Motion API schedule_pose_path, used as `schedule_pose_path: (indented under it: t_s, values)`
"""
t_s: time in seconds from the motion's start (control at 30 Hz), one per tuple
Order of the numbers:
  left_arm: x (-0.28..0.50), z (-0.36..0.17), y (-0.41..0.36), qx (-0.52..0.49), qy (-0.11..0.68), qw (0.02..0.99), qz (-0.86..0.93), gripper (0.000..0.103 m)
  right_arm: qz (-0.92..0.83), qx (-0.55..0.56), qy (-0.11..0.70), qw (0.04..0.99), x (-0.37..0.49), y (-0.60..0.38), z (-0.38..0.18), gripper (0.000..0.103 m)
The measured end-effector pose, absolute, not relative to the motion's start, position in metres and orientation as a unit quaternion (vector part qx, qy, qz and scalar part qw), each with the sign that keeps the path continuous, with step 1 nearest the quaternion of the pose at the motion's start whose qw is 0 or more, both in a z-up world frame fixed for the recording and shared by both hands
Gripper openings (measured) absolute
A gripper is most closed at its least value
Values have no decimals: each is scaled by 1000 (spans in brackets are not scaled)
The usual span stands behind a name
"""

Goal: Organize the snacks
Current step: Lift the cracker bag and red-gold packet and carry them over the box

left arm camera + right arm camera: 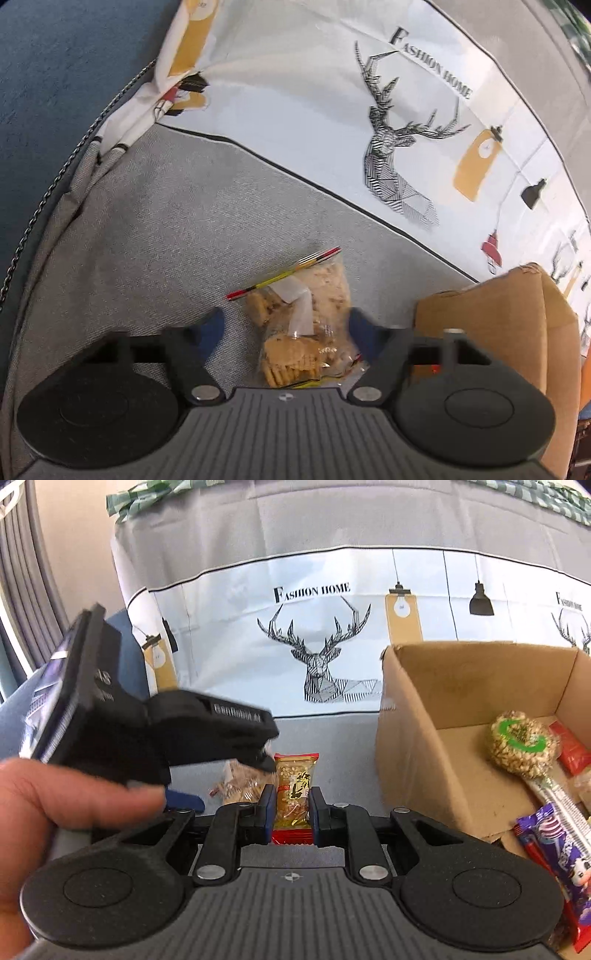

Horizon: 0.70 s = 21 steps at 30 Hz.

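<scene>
Right wrist: right gripper [292, 806] clamps peanut bar [294, 794] lengthwise, box [413, 746] to its right; left gripper [284, 328] wide open astride cookie bag [295, 325], w/ nothing held.

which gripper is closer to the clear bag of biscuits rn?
Left. The left gripper is open, its fingers either side of the bag of biscuits. The right gripper is shut on a red peanut bar, with the bag beyond it, to its left.
</scene>
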<state>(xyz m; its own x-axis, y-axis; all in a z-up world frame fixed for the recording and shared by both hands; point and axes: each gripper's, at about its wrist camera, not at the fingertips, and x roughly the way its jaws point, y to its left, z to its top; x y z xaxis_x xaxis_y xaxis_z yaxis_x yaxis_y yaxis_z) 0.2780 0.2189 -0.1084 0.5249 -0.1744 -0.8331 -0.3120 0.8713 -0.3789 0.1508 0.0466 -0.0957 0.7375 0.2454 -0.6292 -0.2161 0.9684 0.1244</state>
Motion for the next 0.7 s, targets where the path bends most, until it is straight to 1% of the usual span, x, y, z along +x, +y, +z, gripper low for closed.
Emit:
schedule_pose_path:
  t_s: [0.1,0.17,0.33,0.47,0.57,0.7]
  values:
    - [275,-101,214,-227,480,847,32,47,126,24,334,934,149,46,-91,19]
    - [271,-94,213,-217,473,853,39,46,128,24,328,936,147,45,-88,19]
    - [249,-64,223,-255,416,872,36,45,136,17,295,946,135,42,-70,19]
    - [209,-28,211,-219,354,907,68,45,153,17,264,952,120,28,-39,19]
    - [175,-6,197,-224,316,920,59,45,169,16,231,958,103,5,-12,19]
    - [130,16,174,-219,283,932,49,45,187,23,187,964,77,-36,18,19]
